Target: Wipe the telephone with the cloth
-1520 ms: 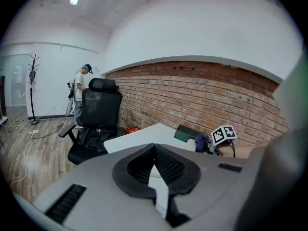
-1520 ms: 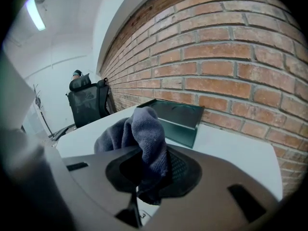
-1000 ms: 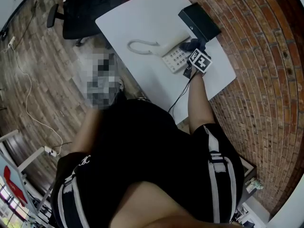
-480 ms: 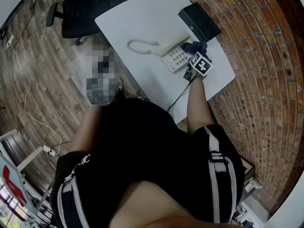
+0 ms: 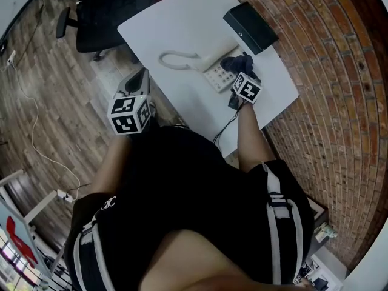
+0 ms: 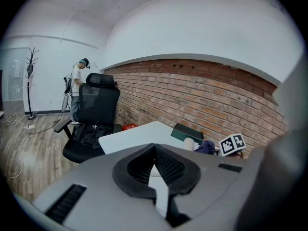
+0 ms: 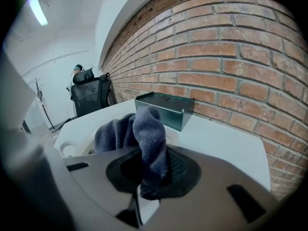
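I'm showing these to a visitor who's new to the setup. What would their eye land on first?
The dark blue knitted cloth stands out most, pinched in the right gripper at the cream telephone on the white table. Next comes the red brick wall behind the table, with a dark green metal box near it. The left gripper, shut and empty, hangs beside the table.

Right tongs (image 7: 153,174) pinch cloth (image 7: 139,134) (blue).
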### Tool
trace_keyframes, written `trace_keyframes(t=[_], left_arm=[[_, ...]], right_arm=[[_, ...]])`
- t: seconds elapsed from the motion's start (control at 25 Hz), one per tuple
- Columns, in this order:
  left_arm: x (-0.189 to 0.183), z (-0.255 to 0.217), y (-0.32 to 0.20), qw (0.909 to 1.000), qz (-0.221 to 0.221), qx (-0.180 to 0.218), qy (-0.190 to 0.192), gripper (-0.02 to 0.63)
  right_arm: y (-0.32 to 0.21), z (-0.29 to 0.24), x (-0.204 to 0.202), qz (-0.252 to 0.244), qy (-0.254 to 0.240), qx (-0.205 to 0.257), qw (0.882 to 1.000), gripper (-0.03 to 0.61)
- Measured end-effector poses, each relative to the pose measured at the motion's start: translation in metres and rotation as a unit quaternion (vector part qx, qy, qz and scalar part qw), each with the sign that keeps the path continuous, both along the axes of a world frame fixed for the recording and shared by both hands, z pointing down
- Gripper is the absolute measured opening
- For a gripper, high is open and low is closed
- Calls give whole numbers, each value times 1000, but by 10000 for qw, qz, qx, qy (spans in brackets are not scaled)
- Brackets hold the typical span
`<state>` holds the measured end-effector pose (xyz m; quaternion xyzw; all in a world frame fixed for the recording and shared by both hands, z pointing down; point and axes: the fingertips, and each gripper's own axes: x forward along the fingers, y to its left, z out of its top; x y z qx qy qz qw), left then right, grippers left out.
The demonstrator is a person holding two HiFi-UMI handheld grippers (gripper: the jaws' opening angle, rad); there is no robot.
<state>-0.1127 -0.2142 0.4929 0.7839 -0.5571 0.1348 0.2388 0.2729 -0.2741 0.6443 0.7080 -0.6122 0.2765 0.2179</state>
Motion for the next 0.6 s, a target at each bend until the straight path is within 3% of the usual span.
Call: trace_keyframes(t=[0.24,0.6], left_arm=[[5,2,1,10000,33,-26,-3,2],[0,5,6,10000,-33,-90,1,2]], right_arm=[[5,9,-13,-139,189,323,9992,34],[13,11,-18,-88,-86,440,9990,34]])
